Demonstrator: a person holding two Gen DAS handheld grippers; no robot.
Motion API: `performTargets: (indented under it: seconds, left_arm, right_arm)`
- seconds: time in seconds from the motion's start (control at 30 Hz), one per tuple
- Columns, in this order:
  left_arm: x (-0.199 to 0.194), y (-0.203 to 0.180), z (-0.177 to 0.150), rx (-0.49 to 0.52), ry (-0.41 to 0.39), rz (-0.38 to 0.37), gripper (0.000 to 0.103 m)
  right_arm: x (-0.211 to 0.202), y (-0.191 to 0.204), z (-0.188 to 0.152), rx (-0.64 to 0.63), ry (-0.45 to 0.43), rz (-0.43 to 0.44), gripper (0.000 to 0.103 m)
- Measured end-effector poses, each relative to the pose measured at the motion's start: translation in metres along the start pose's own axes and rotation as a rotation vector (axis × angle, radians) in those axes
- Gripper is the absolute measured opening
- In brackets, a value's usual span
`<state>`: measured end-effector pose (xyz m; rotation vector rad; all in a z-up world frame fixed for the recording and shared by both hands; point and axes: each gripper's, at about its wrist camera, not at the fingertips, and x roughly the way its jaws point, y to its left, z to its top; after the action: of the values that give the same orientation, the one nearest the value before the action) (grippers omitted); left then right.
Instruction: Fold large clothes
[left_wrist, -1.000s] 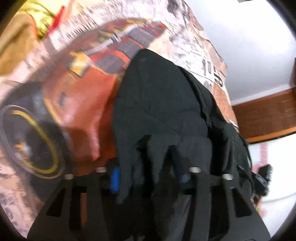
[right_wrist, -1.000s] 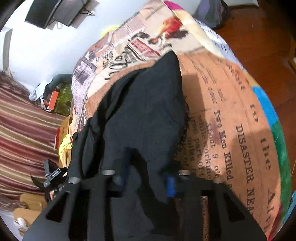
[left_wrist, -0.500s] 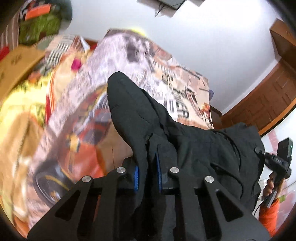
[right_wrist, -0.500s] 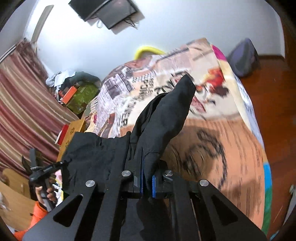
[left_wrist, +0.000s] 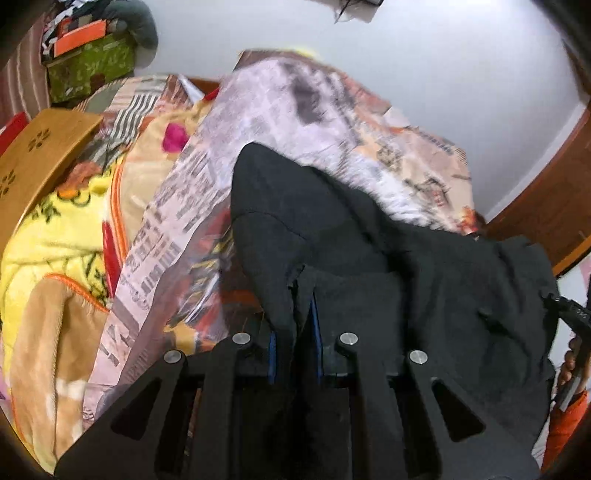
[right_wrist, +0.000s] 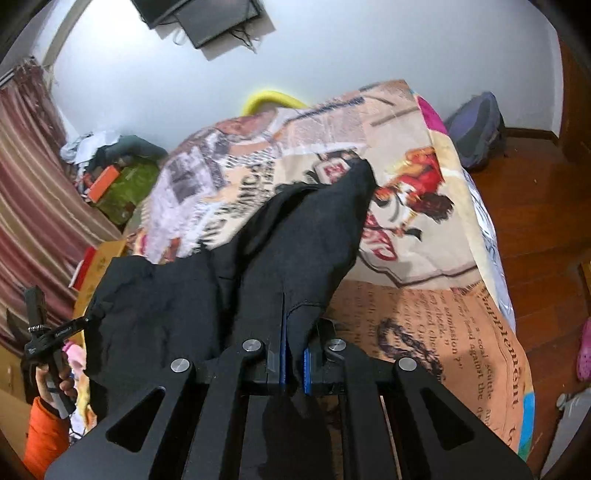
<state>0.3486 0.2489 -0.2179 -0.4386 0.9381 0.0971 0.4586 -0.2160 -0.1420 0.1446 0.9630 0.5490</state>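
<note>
A large black garment (left_wrist: 332, 229) hangs stretched between my two grippers above a bed with a newspaper-print cover (left_wrist: 280, 110). My left gripper (left_wrist: 293, 347) is shut on one end of the garment. My right gripper (right_wrist: 293, 363) is shut on the other end of the same garment (right_wrist: 303, 240). The far end of the cloth trails on the bed cover (right_wrist: 424, 229). Each view shows the other hand-held gripper at its edge, the right one in the left wrist view (left_wrist: 576, 332) and the left one in the right wrist view (right_wrist: 40, 332).
A yellow blanket (left_wrist: 48, 236) and a wooden board (left_wrist: 33, 155) lie left of the bed. A green box (right_wrist: 125, 188) and striped curtain (right_wrist: 33, 206) stand at the left. A backpack (right_wrist: 476, 129) sits on the wooden floor (right_wrist: 535, 229) at right.
Both grippers closed on the black garment and lifted it up off the bed. The views tilted from the bed surface up toward the wall.
</note>
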Motion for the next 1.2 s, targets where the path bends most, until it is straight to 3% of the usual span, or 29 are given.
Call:
performTargets:
  seconds: [0.3, 0.4, 0.47, 0.7, 0.83, 0.97, 1.2]
  left_arm:
    - [0.040, 0.014, -0.014, 0.017, 0.074, 0.021, 0.019]
    - [0.041, 0.016, -0.015, 0.003, 0.092, 0.041, 0.025]
    - [0.036, 0.016, -0.017, -0.002, 0.094, 0.069, 0.031]
    - [0.005, 0.010, -0.033, 0.069, 0.121, 0.139, 0.032]
    - [-0.025, 0.008, -0.049, 0.090, 0.100, 0.147, 0.049]
    - [-0.042, 0.014, -0.069, 0.080, 0.109, 0.146, 0.058]
    - [-0.043, 0.049, -0.127, -0.012, 0.202, 0.126, 0.059]
  right_arm:
    - [0.015, -0.021, -0.008, 0.047, 0.056, -0.007, 0.008]
    - [0.011, -0.016, -0.010, 0.020, 0.070, -0.045, 0.015]
    - [0.005, -0.012, -0.012, -0.004, 0.084, -0.077, 0.018]
    - [-0.027, 0.000, -0.038, -0.092, 0.153, -0.124, 0.034]
    - [-0.049, 0.007, -0.056, -0.116, 0.146, -0.125, 0.046]
    - [-0.065, 0.009, -0.074, -0.134, 0.159, -0.115, 0.046]
    - [-0.069, -0.012, -0.111, -0.052, 0.251, -0.105, 0.046]
